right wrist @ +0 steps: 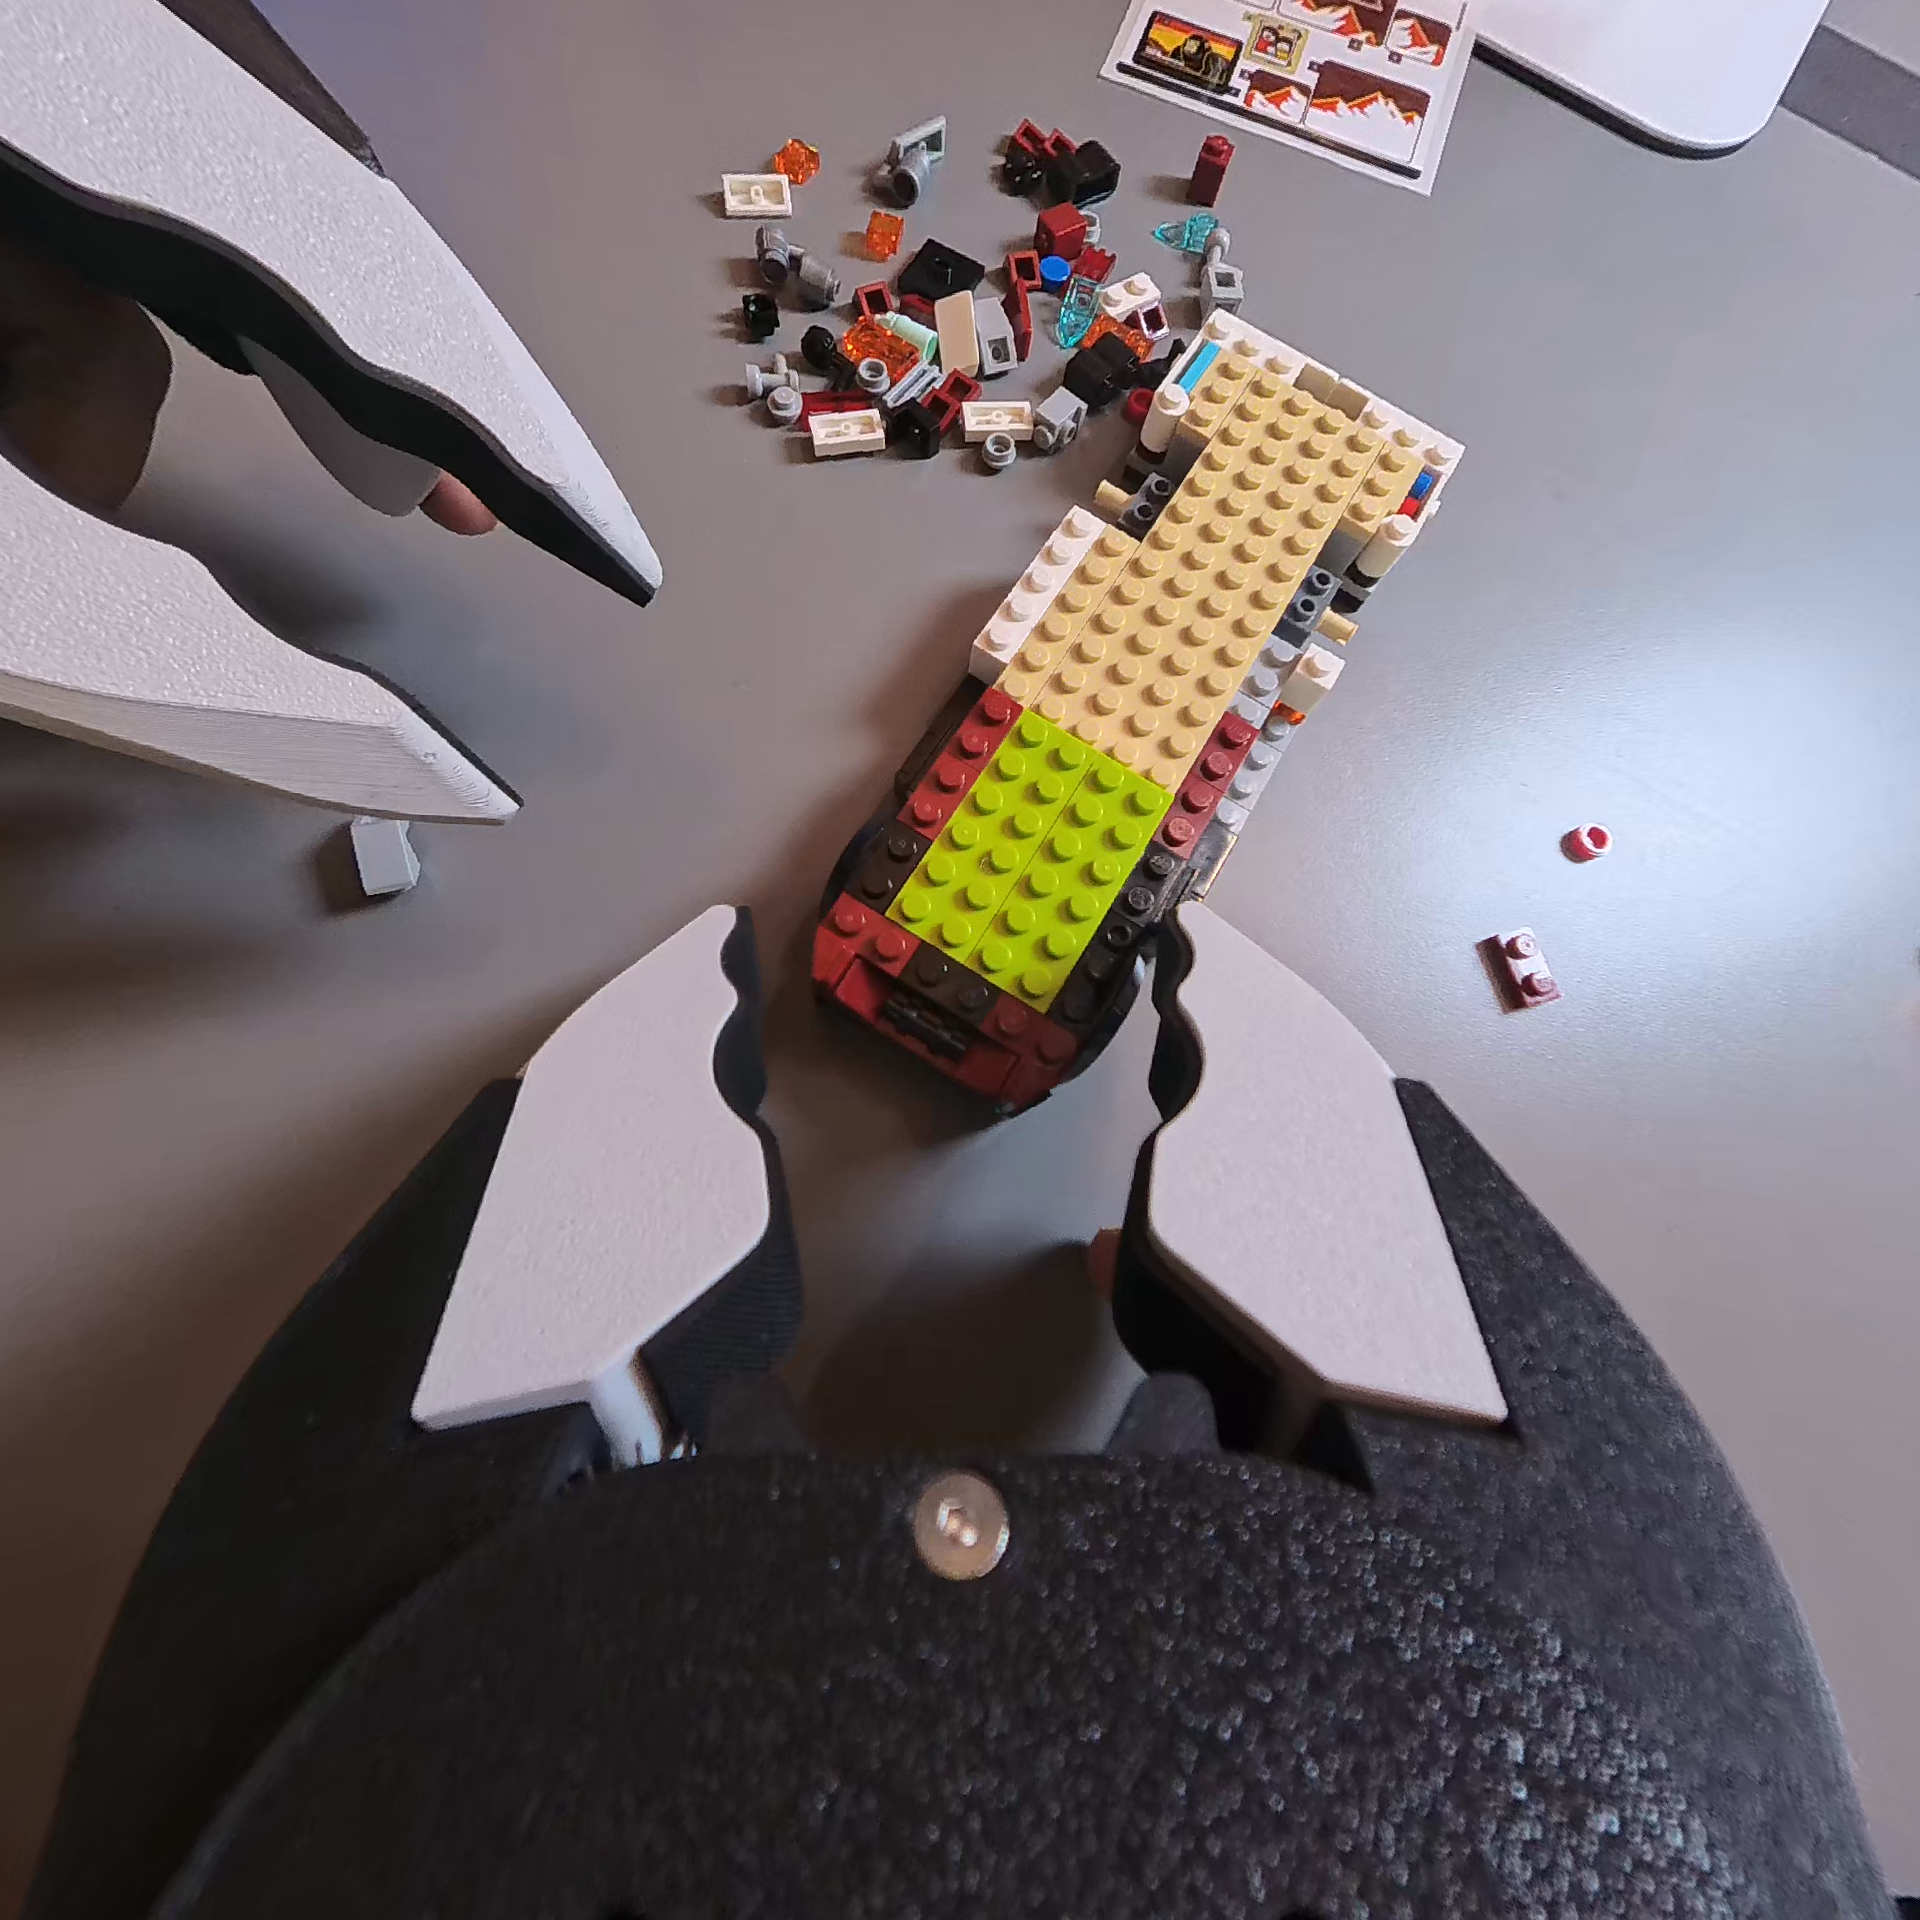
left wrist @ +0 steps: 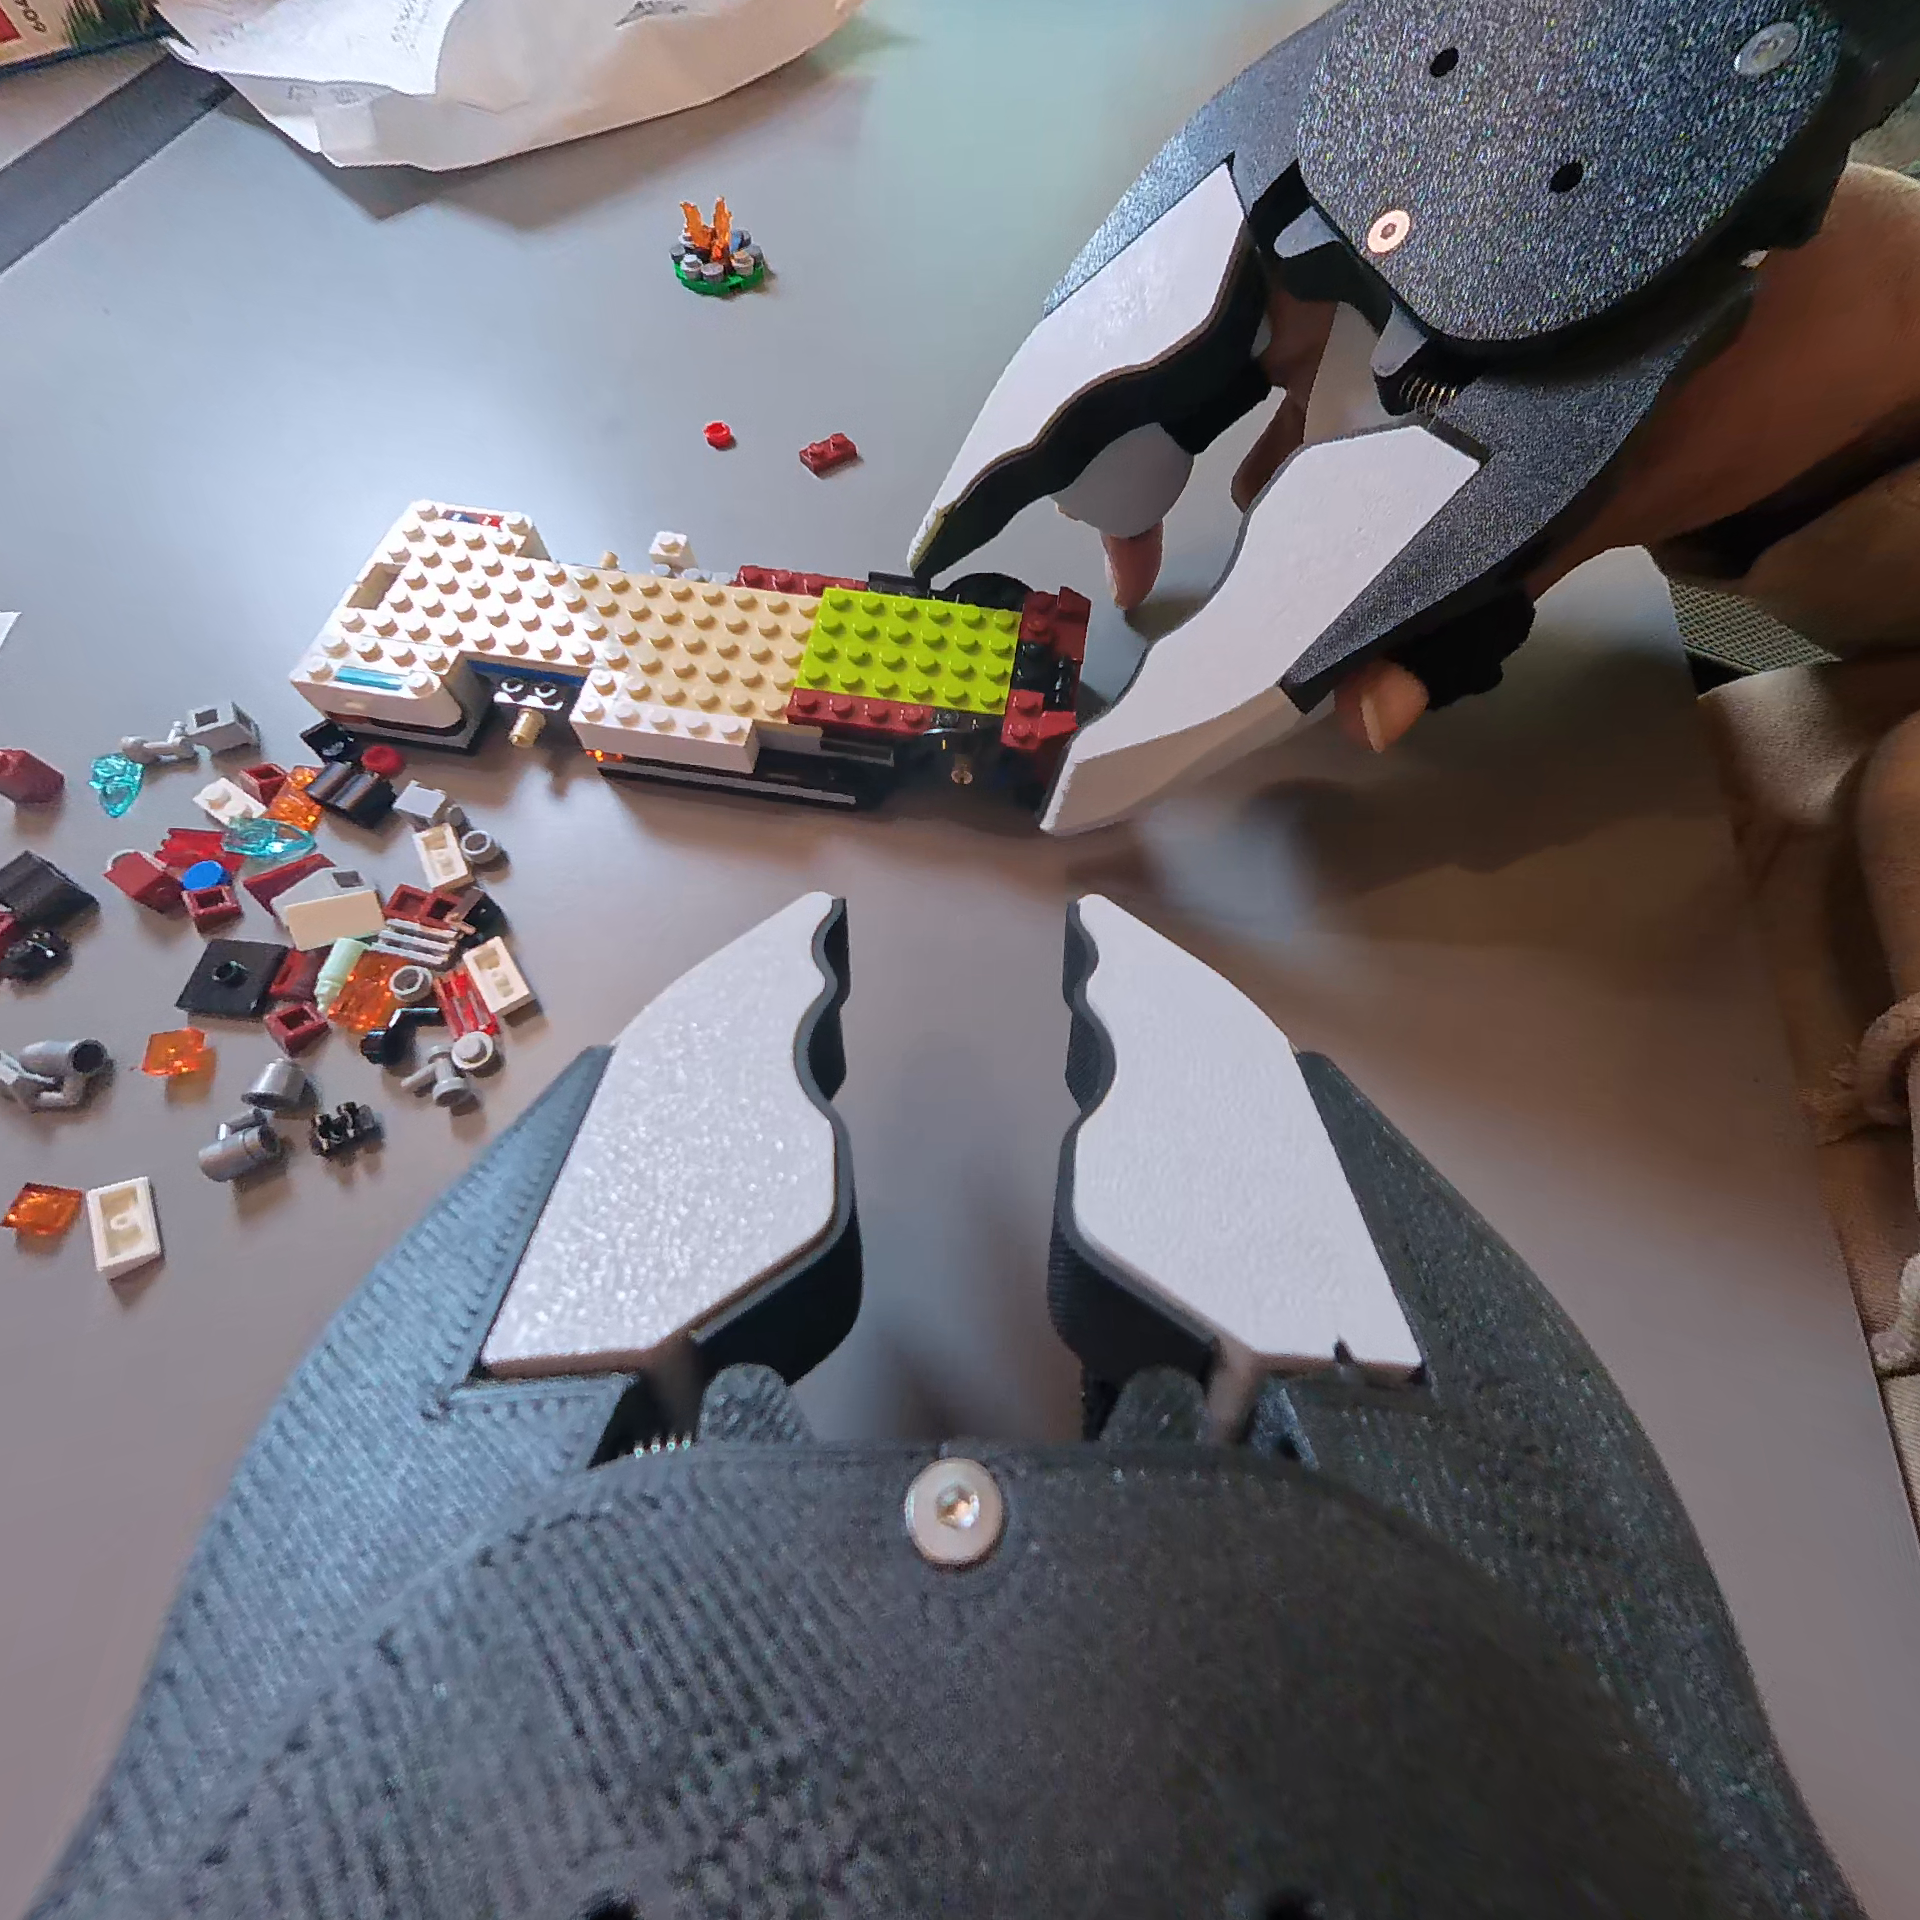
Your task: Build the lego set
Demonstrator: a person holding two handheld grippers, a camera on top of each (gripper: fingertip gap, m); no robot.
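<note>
Beside brick model (right wrist: 1122,748); loose bricks (right wrist: 935,312)

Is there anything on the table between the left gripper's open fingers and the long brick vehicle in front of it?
Nothing visible. Only bare table lies between the left gripper, which is open and empty, and the brick vehicle. The loose brick pile sits off to its left, and the right gripper straddles the vehicle's dark red end.

Glossy plastic bricks (left wrist: 312,914), matt table (left wrist: 1351,987)

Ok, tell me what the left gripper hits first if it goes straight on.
Likely the brick-built vehicle, near its lime-green end; only bare table lies between the left gripper and it. Depth is uncertain.
</note>
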